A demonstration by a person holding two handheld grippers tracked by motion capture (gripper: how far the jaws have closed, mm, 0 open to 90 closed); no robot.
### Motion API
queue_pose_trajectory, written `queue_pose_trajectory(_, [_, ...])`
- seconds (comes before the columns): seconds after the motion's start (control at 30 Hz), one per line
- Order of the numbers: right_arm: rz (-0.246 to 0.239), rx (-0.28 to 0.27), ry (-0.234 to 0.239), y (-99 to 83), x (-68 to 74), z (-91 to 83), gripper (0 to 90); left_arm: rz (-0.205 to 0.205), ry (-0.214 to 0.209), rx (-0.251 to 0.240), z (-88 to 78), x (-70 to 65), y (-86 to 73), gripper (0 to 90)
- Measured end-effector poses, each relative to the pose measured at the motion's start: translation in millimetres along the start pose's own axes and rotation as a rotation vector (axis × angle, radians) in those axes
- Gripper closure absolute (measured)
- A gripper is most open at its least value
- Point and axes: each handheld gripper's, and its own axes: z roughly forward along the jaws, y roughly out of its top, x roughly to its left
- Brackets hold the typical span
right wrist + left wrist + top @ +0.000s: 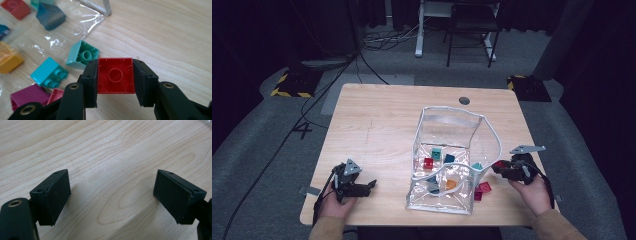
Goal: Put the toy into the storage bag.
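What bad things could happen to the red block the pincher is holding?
1. The right gripper pinches the red block only by its two side walls, so it might slip out and drop onto the wooden table.
2. The clear plastic bag has a floppy rim that sags at the front, so the block could bump it and fall outside.
3. Loose blocks lie close by, such as the teal block; a low swing might knock them away.
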Motion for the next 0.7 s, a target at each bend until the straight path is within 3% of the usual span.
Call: queue_pose_trajectory(0.7, [0.007,-0.141,0.029,33.1,0.5,-61.0,58.6,0.0,0.0,0.0,0.0,0.0,0.0,14.5])
